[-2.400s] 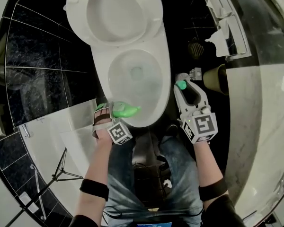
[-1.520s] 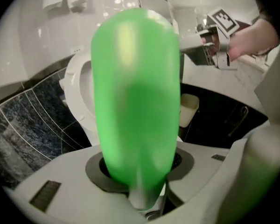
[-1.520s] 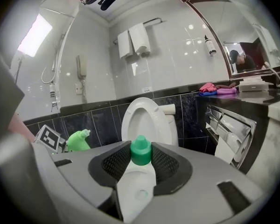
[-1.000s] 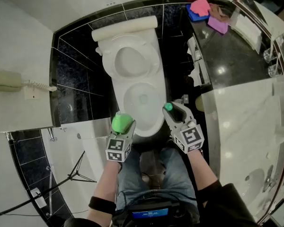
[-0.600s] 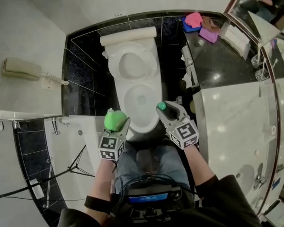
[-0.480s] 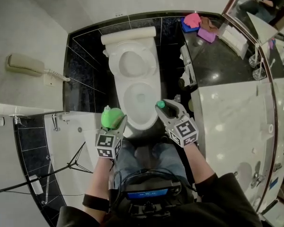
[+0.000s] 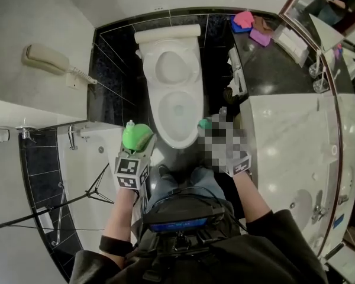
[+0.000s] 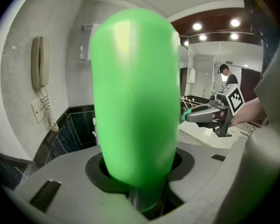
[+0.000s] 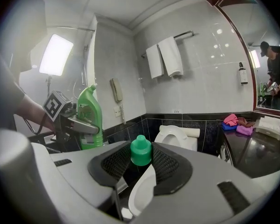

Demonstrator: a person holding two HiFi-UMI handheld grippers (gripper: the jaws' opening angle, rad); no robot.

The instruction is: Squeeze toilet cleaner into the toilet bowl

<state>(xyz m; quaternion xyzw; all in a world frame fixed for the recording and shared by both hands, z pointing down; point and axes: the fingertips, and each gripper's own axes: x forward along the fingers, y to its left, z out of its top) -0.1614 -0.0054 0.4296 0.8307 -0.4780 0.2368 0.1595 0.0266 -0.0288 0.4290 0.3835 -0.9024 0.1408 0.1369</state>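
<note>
The white toilet [image 7: 164, 106] stands with its lid [image 7: 176, 67] raised and its bowl [image 7: 178, 112] uncovered. My left gripper [image 7: 138, 144] is shut on the green toilet cleaner bottle [image 7: 136, 136], held upright to the left of the bowl's front. In the left gripper view the bottle [image 8: 135, 97] fills the middle between the jaws. My right gripper [image 9: 141, 158] is shut on the bottle's green cap [image 9: 141, 150], right of the bowl's front; in the head view the cap [image 7: 205, 123] shows at the edge of a mosaic patch. The right gripper view shows the bottle [image 9: 89, 118] uncapped.
A wall phone [image 7: 50, 58] hangs at the left. A dark counter [image 7: 266, 70] with coloured cloths [image 7: 248, 25] runs along the right, beside a marble top [image 7: 290, 152]. A tripod [image 7: 77, 200] stands at the lower left. Towels [image 9: 165, 57] hang on the wall.
Both grippers have risen away from the toilet with the bottle and the cap. The bottle, earlier tipped over the bowl, now stands upright left of it. The view has pulled back.
</note>
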